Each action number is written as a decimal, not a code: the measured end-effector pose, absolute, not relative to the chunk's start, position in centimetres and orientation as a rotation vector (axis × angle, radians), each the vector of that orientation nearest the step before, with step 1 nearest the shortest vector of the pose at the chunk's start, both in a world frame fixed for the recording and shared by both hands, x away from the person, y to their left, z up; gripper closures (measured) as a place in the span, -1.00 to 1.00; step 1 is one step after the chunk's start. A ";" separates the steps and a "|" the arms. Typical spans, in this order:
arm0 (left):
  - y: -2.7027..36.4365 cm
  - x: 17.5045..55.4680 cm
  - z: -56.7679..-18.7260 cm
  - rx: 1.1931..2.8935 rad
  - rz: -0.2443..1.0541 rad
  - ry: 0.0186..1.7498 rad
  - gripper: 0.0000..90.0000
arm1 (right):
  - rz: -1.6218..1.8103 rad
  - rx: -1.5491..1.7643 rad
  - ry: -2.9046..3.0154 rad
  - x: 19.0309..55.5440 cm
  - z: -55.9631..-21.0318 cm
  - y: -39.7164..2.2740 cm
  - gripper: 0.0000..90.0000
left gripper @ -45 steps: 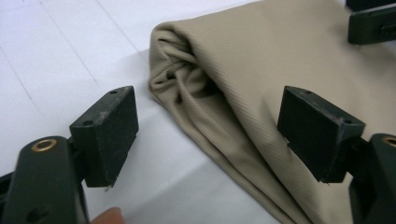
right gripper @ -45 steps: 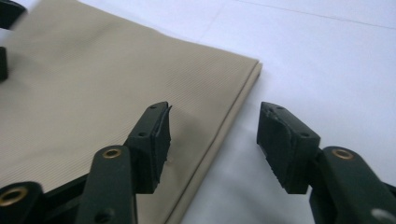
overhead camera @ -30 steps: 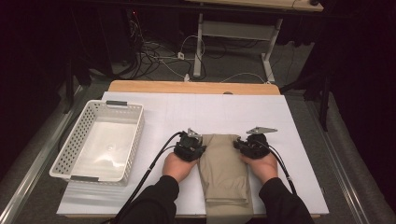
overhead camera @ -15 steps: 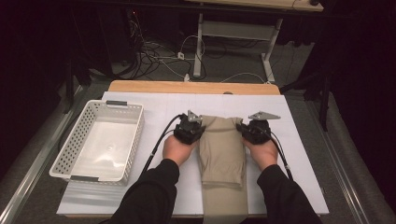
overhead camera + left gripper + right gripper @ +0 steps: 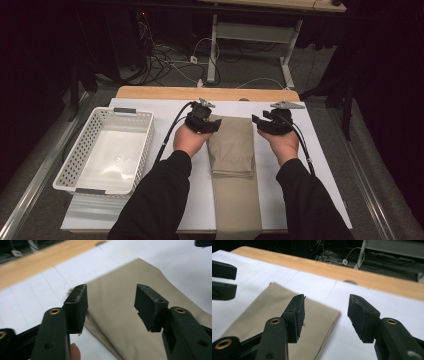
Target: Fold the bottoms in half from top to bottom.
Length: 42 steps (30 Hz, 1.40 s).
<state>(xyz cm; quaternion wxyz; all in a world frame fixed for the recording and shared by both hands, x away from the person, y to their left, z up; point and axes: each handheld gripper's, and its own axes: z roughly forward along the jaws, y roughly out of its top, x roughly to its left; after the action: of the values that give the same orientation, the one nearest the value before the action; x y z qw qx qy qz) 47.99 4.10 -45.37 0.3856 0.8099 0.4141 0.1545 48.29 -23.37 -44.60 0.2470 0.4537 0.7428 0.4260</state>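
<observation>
Folding of tan trousers [image 5: 231, 145] in hand, judged partway done: far part doubled back into a flat pad, single-layer remainder running toward the near edge of the worktop [image 5: 325, 165] and over it. Long axis of cloth: near-to-far, roughly centred on the white sheet. Left gripper [image 5: 216, 125] released, jaws spread wide, parked at the left far corner of the folded pad; in the left gripper view [image 5: 111, 306] cloth visible between and below the jaws, nothing pinched. Right gripper [image 5: 256, 121] likewise released, jaws apart, at the right far corner; in the right gripper view [image 5: 325, 312] the inner jaw over the cloth corner, the outer jaw over bare white sheet, fold edge [image 5: 329, 332] passing between them. Contact with fabric: cannot tell for either. Key relation for the coming move: cloth lies inward of both grippers, between the two hands, each about equally near its own corner, so neither arm favoured. Pad lies crosswise to the line joining the grippers, with the loose tail toward the person. Judgement: a further fold would call for both grippers dropping back along the long axis to the near tail, or re-gripping the far corners symmetrically. White basket [image 5: 102, 150] well apart to the left, empty, nearer the left hand. Risk, as judgement: uneven grip skewing the fold.
</observation>
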 end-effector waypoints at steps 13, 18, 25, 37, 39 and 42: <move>6.2 38.9 -49.2 2.026 0.327 0.970 -0.52 | 1.170 1.202 2.106 41.2 -47.4 -23.3 0.01; 7.4 35.5 -49.8 2.001 0.323 0.945 -0.57 | 1.200 1.175 2.108 37.7 -48.1 -23.3 0.00; 9.8 30.7 -50.4 1.977 0.344 0.942 -0.65 | 1.218 1.144 2.098 33.4 -49.0 -24.0 0.00; 12.0 28.2 -51.9 1.946 0.307 0.955 -1.00 | 1.189 1.104 2.179 30.6 -50.9 -23.5 0.02; 12.0 28.2 -51.9 1.941 0.309 0.944 -1.00 | 1.207 1.126 2.186 30.8 -51.1 -23.6 0.02; 11.7 27.9 -52.0 1.949 0.327 0.922 -1.00 | 1.177 1.112 2.203 31.2 -51.4 -23.2 0.03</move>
<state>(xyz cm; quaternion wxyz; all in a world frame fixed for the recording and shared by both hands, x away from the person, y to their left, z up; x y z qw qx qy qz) 27.90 11.74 -51.98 0.4623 0.7925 0.3748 0.1332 31.21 -23.17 -51.42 0.2025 0.3983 0.7891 0.4216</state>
